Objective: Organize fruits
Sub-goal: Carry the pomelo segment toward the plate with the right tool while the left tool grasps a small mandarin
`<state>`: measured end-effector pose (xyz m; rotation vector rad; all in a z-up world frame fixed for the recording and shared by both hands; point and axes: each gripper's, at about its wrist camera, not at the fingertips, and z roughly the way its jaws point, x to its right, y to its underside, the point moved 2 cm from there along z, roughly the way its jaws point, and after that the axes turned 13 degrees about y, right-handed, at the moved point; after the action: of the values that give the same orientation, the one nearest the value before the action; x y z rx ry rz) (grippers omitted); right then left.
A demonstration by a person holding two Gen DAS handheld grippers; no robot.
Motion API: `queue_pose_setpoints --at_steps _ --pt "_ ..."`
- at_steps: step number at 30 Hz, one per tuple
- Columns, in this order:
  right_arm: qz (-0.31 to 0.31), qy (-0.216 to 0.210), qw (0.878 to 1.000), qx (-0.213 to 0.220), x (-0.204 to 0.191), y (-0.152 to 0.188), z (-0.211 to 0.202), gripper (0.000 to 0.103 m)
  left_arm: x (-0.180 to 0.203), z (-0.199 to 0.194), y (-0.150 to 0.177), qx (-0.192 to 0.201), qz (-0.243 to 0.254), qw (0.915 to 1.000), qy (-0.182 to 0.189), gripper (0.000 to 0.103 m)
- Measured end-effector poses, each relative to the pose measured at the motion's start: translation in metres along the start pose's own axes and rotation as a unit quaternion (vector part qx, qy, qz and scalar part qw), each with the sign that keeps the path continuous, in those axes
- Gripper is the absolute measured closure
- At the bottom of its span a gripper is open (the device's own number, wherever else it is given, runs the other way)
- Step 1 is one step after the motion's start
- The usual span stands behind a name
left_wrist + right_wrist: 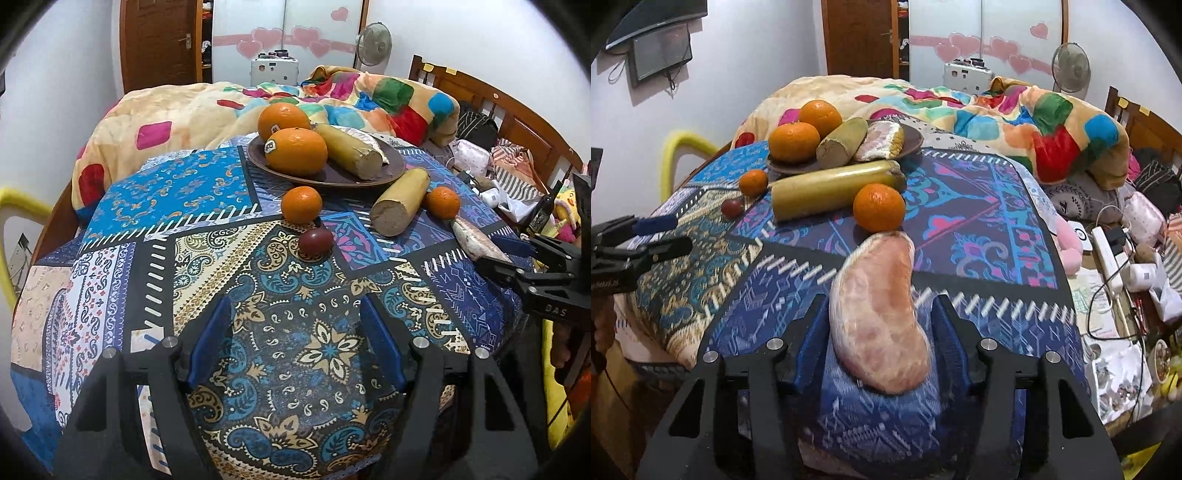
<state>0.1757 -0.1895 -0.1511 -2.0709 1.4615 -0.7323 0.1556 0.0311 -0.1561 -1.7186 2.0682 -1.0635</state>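
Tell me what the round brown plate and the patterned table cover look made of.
The round brown plate looks like glazed ceramic or glossy plastic, its rim catching soft highlights. The patterned table cover looks like matte printed fabric, draping over the edges without shine.

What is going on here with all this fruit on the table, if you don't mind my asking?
A person is sorting fruit with a claw in each hand. The right claw is around a pink pomelo wedge on the patterned tablecloth; whether it is gripping yet is unclear. The left claw is open and holds nothing. The brown plate already carries two oranges, a sugarcane piece and another wedge. A second sugarcane piece, two tangerines and a small dark fruit lie loose nearby.
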Motion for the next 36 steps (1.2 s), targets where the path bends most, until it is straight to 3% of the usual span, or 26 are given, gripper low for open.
queue_pose_setpoints --at_steps 2,3,13,24,32,36 --pt "0.005 -0.009 1.000 0.002 -0.001 -0.003 0.004 0.054 0.001 0.000 -0.001 -0.002 0.000 1.0000 0.000 0.031" --pt "0.007 -0.019 1.000 0.002 -0.002 -0.004 0.004 0.062 0.000 0.000 -0.002 -0.002 0.000 1.0000 -0.002 0.031" --pt "-0.012 -0.009 1.000 0.019 0.002 0.006 -0.020 0.063 -0.004 0.003 -0.019 0.000 -0.004 1.0000 -0.001 0.031" --pt "0.007 -0.002 0.999 0.045 0.018 -0.017 -0.022 0.063 -0.005 0.026 -0.053 0.000 -0.001 1.0000 0.001 0.031" --pt "0.017 0.002 0.998 0.056 0.027 -0.036 -0.006 0.063 -0.011 0.051 -0.069 -0.016 0.006 0.9998 -0.004 0.046" --pt "0.021 0.001 0.998 0.059 0.029 -0.041 0.001 0.063 -0.016 0.056 -0.072 -0.022 -0.003 0.9997 0.007 0.046"
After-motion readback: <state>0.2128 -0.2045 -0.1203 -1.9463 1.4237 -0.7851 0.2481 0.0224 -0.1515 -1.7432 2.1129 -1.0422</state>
